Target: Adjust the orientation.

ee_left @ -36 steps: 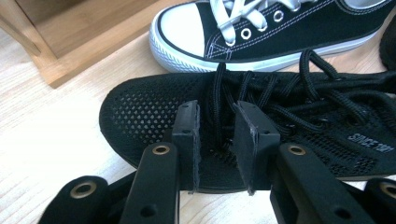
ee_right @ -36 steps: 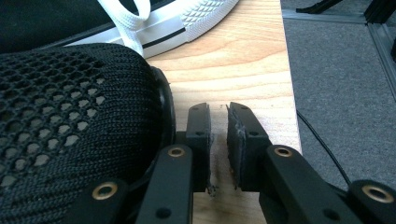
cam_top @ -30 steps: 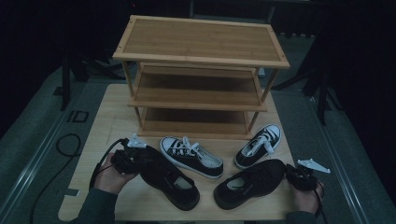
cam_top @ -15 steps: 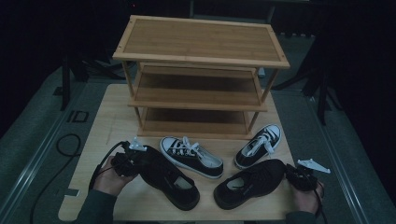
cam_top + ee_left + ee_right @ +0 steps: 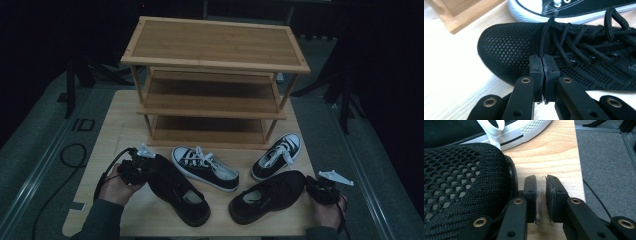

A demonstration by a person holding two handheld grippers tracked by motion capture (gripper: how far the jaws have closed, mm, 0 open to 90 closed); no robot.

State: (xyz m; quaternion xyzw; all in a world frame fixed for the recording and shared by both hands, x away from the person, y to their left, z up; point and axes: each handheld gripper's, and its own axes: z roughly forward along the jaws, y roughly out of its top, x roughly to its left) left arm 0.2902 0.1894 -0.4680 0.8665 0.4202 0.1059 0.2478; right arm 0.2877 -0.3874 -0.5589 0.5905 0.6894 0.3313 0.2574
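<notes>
1. The tabletop (image 5: 120,120) is pale wood and carries everything else.
2. The rack (image 5: 215,80) stands at the far middle of the tabletop, three bamboo shelves one over another, all bare.
3. The left mesh shoe (image 5: 177,190) lies at the near left, black, its toe toward the left tongs and its heel toward the near edge. In the left gripper view its toe (image 5: 509,47) and black laces (image 5: 574,45) lie straight ahead of the jaws.
4. The right mesh shoe (image 5: 267,196) lies at the near right, black, opening upward, one end close to the right tongs. In the right gripper view its knit side (image 5: 461,182) bulges in just left of the jaws.
5. The left sneaker (image 5: 205,167) lies between the mesh shoes and the rack, black canvas with white sole and laces.
6. The right sneaker (image 5: 276,156) sits near the rack's right leg, toe pointing away.
7. The left tongs (image 5: 543,62) are pressed together at the shoe's toe by the first lace; whether they pinch a lace or the mesh I cannot tell for sure. A hand (image 5: 116,180) holds them.
8. The right tongs (image 5: 540,186) are slightly spread, holding nothing, low over bare wood beside the right mesh shoe.
</notes>
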